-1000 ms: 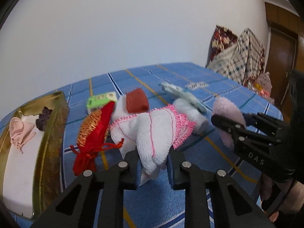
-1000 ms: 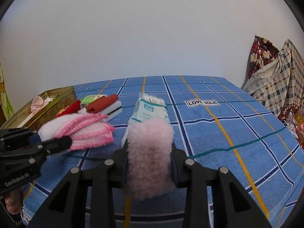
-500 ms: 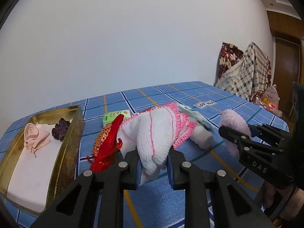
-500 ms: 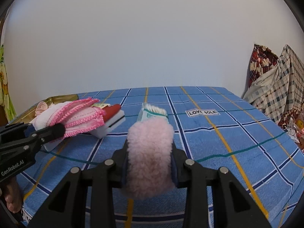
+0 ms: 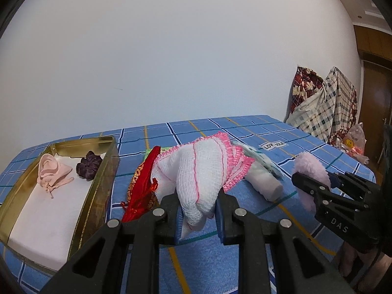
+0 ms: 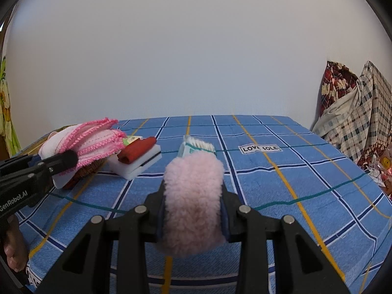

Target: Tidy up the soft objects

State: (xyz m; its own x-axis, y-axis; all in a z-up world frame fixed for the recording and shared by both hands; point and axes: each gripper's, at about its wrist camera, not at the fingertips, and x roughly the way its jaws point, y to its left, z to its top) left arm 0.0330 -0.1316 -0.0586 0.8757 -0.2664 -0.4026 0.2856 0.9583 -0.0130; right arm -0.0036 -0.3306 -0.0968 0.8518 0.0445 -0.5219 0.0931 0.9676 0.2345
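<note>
- Right now, below both of my claws I see the blue checked bedsheet (image 6: 306,171), with a "LOVE SOLE" label (image 6: 259,148) stitched on it ahead and to the right of my right claw.
- Well off to the right of both claws, a heap of plaid and floral bedding (image 5: 323,107) leans against the wall.
- To the left of my left claw sits a gold tin box (image 5: 98,191) with a white lining; a pale pink drawstring pouch (image 5: 52,170) and a dark purple scrunchie (image 5: 88,164) lie inside, at its far end.
- My left gripper (image 5: 198,214) is clamped on a white gauze cloth with pink crochet edging (image 5: 203,169); the cloth bunches between the jaws and fans out ahead of them, lifted above the sheet.
- My right gripper (image 6: 193,210) is clamped on a fluffy pink puff (image 6: 193,196), which fills the whole gap between its jaws and bulges above and below them.
- Just left of my left claw's tips, a red and gold brocade pouch (image 5: 143,183) lies on the sheet, partly behind the gauze cloth.
- Ahead and to the left of my right claw, a white block (image 6: 137,163) rests on the sheet with a rolled dark red cloth (image 6: 137,148) on top of it.
- Straight ahead of my right claw, beyond the puff, lies a pack of cotton swabs (image 6: 196,145).
- Beyond the white block, a small green packet (image 6: 129,140) peeks out; I cannot tell what it is.
</note>
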